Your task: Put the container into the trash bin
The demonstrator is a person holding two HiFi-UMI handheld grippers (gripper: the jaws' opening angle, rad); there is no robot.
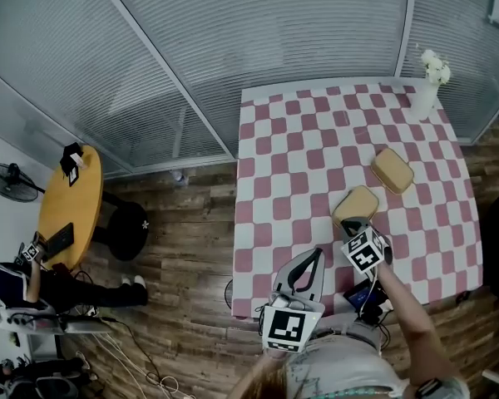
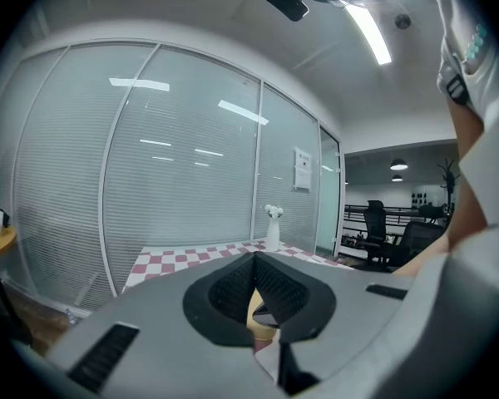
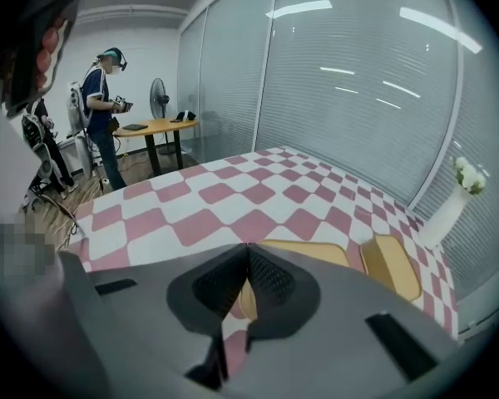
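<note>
Right gripper point(image 1: 350, 225), jaws together and empty, hangs just beside the container point(image 1: 356, 203); unopened, it may shove it away. Left gripper point(image 1: 316, 254) likewise pinched, empty.

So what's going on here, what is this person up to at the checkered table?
A person stands at the checkered table with a grabbing tool in each hand. On it lie a nearer container and a farther container, both tan, and a vase of white flowers stands at the far corner. The right gripper, fingers shut and empty, points down at the nearer container's edge. The left gripper, also shut and empty, hovers by the table's near edge. Nothing has been picked up yet.
</note>
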